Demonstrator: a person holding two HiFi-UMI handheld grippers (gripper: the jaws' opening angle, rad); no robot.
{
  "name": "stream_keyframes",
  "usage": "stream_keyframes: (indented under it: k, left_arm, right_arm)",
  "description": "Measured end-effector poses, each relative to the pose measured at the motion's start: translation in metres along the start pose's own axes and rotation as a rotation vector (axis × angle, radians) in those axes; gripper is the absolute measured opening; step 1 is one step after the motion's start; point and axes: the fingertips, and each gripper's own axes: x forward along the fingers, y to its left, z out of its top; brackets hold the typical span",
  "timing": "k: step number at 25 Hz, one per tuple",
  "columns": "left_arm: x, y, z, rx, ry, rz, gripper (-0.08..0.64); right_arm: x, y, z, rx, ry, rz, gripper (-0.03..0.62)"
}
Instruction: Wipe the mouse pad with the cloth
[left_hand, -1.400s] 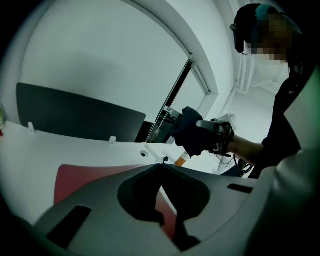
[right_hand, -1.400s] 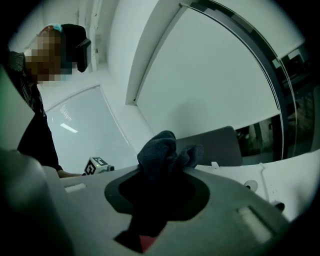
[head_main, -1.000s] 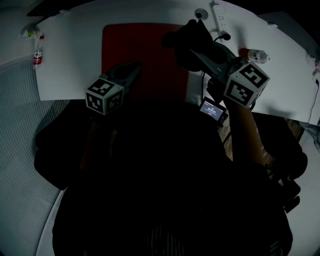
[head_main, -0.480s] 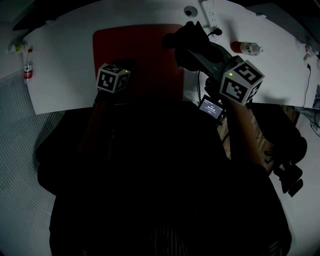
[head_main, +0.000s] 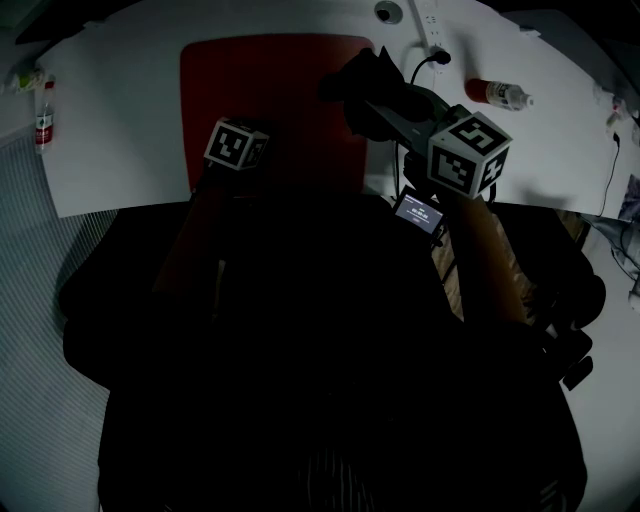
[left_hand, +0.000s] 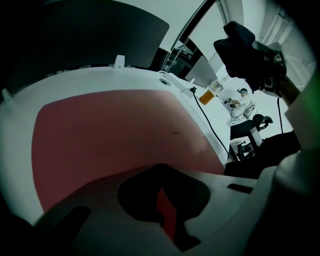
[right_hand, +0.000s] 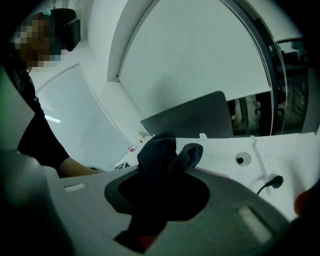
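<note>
**Condition.** The right tool is clamped on the dark cloth. A bunched wad stands out beyond the jaw tips. The cloth hangs in the air over the far right part of the red mouse pad and is not in contact with it. The left tool has its jaws drawn to a narrow slit with nothing between them. It sits low over the pad's near edge; whether it bears on the pad cannot be told. The pad lies flat on the white bench.

**Hazards, as judged.**
1. Only a short tuft of cloth projects. If the right tool comes down steeply, the hard jaw tips may reach the pad before the cloth does and scrape it.
2. The wad is folded on itself, so a pass may clean only a thin stripe.
3. If the left tool is not pinning the pad, the drag of the cloth could slide or ruck the pad across the smooth bench.
4. A black cable and a bottle lie just beyond the pad's right edge. A stroke that overruns to that side could snag the cable or roll the bottle.
</note>
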Motion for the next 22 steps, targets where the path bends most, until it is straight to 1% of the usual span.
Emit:
stream_keyframes:
  k: [7,10,12,16,19,22]
  left_arm:
    - [0.015,0.001,-0.017,-0.017,0.04,0.011,0.006]
    - [0.019,0.006,-0.029,-0.051,0.056,-0.003,0.006]
    - [0.019,0.006,-0.029,-0.079,0.045,-0.018,0.006]
    - [0.021,0.005,-0.028,-0.077,0.043,-0.021,0.006]
    - [0.021,0.004,-0.028,-0.103,0.029,-0.06,0.006]
    - [0.02,0.005,-0.028,-0.112,0.012,-0.082,0.006]
  right_arm:
    - [0.016,0.002,-0.014,-0.008,0.055,0.035,0.089]
    - [0.026,0.005,-0.019,-0.006,0.072,0.046,0.089]
    - [0.031,0.006,-0.022,-0.003,0.081,0.052,0.089]
    - [0.038,0.005,-0.03,-0.006,0.102,0.05,0.089]
    - [0.041,0.004,-0.037,0.007,0.116,0.041,0.089]
    - [0.044,0.002,-0.045,0.007,0.135,0.036,0.089]
